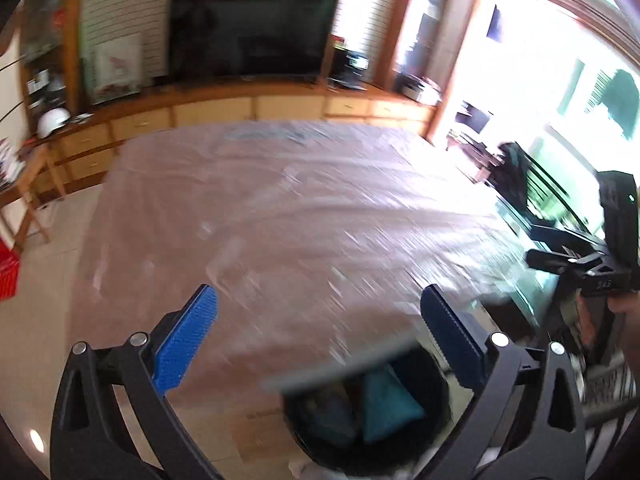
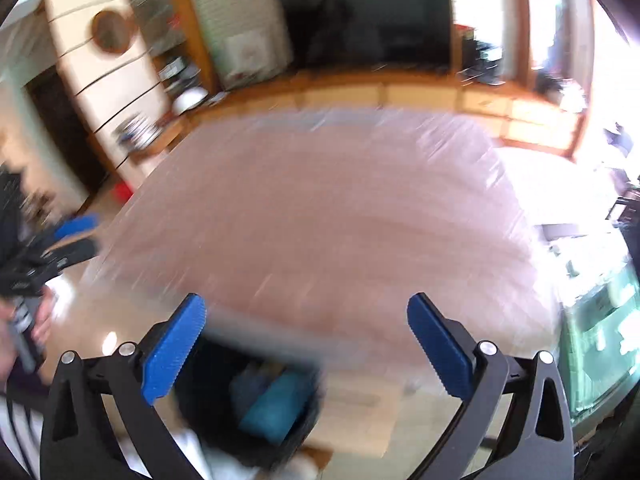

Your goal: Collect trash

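Living room, bright window glare at 2–3 o'clock. Large table (image 1: 280,208) under a clear plastic sheet, pinkish-brown, filling the middle of both views. Behind it at 12 o'clock, a black television (image 1: 250,30) on a long wooden cabinet (image 1: 240,108) with pale drawers. White helmet-like object (image 1: 54,120) on the cabinet at 10 o'clock, detail blurred.

Black trash bin (image 1: 434,412) on the pale tiled floor, just beside the table's near edge, at 6 o'clock in the left wrist view and 7 o'clock in the right (image 2: 298,428). Inside: a teal bag or wrapper (image 1: 386,408), crumpled, lying against darker contents too blurred to name. Same teal piece in the right view (image 2: 272,404), smeared by motion. Bin rim partly cut off by the gripper arms and the frame's lower edge.

Left gripper (image 1: 316,334): blue pads spread wide, nothing between them, hovering above the bin. Right gripper (image 2: 306,340): pads likewise wide apart, nothing between them, over the table edge and bin.

Right gripper also visible from the left camera at 3 o'clock (image 1: 550,248), dark, fingers seen edge-on. Left gripper visible from the right camera at 9 o'clock (image 2: 78,234), blurred.

Glass tank-like cabinet (image 2: 600,332) at 4 o'clock, contents unreadable. Red crate (image 1: 8,276) at 9 o'clock, cut off by the frame. Heavy motion blur throughout; fine trash on the table not discernible.
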Demonstrator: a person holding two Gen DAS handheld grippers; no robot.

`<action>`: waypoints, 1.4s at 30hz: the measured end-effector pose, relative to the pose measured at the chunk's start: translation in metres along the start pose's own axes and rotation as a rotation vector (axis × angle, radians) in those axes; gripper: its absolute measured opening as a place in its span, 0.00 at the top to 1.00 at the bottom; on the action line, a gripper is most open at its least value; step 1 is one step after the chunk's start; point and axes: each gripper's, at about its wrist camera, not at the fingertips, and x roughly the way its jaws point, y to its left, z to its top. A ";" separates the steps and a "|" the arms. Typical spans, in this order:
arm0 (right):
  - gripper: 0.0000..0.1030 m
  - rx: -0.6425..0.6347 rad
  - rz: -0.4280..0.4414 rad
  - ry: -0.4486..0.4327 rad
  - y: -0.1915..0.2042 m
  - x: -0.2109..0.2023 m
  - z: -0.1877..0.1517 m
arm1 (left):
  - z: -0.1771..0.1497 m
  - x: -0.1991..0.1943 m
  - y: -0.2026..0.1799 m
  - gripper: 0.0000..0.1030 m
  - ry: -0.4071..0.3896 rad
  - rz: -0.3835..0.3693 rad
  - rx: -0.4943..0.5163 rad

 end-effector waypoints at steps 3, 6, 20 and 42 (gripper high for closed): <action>0.04 0.078 -0.075 -0.039 -0.040 0.040 0.052 | 0.040 0.032 0.043 0.01 -0.031 0.099 -0.090; 0.04 0.160 -0.123 -0.024 -0.078 0.083 0.092 | 0.070 0.065 0.074 0.01 -0.033 0.168 -0.128; 0.04 0.171 -0.230 -0.028 -0.128 0.146 0.140 | 0.124 0.150 0.147 0.01 0.020 0.285 -0.240; 0.04 0.215 -0.286 0.046 -0.158 0.185 0.133 | 0.142 0.203 0.177 0.01 0.077 0.411 -0.232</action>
